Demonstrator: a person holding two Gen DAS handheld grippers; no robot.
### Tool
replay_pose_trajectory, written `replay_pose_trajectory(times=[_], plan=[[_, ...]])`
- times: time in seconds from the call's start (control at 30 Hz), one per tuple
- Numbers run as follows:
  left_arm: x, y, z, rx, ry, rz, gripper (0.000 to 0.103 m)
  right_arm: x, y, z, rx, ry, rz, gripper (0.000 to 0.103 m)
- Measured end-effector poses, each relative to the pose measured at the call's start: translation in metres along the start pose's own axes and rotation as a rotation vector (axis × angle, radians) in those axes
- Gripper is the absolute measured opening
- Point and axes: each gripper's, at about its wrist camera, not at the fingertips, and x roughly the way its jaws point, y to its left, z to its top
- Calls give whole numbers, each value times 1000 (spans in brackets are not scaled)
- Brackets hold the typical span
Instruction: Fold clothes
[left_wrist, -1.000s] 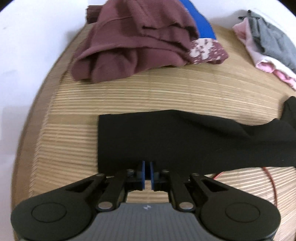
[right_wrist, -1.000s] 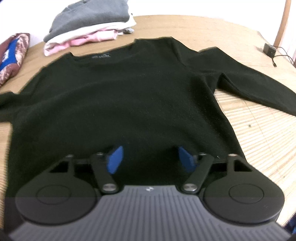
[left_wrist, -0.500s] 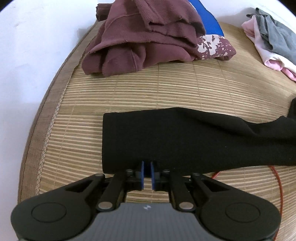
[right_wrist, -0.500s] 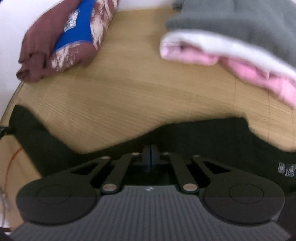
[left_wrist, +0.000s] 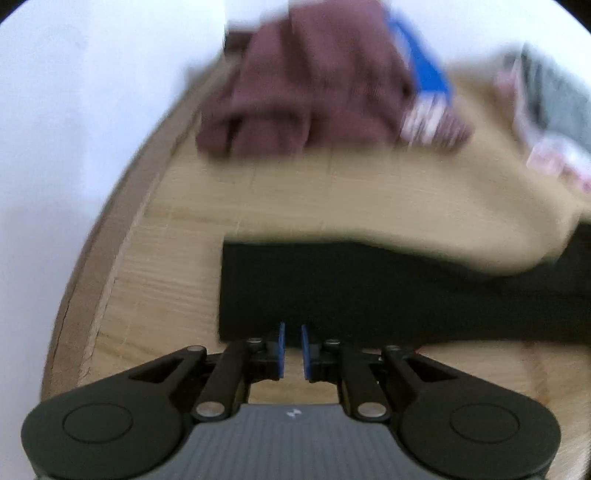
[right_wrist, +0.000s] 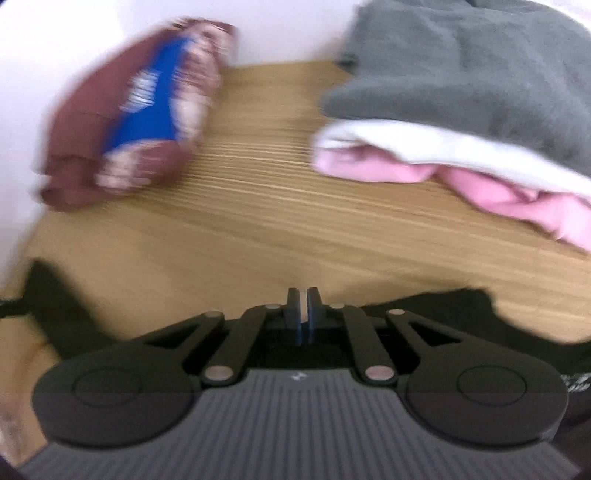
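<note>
The left gripper (left_wrist: 291, 345) pinches the cuff edge of the black sweater (left_wrist: 369, 291), spread on the counter (left_wrist: 277, 192). The right gripper (right_wrist: 303, 314) is pressed together over its shoulder; whether cloth is caught, I cannot tell. Either thin hold could slip mid-fold, dropping the sleeve crooked.

Bright, even light — heavy motion blur in both views, fisheye bending at edges, soft shadows.

Black sweater (left_wrist: 369, 291) — sleeve stretched flat — lies on the mat.
</note>
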Motion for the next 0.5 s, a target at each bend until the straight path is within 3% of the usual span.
replay_pose_trajectory(times=[0.07, 0.17, 0.27, 0.37, 0.5], plan=[[-9, -8, 7, -19, -57, -41, 13, -7, 9, -5, -32, 34, 80, 8], [18, -29, 13, 35, 4, -30, 16, 5, 12, -9, -28, 149, 148, 8], [50, -39, 9, 55, 79, -6, 17, 20, 9, -11, -37, 168, 100, 0], [50, -33, 5, 6, 58, -10, 19, 26, -12, -1, 59, 134, 95, 0], [45, -21, -4, -14, 72, 19, 19, 25, -15, 5, 12, 108, 38, 0]])
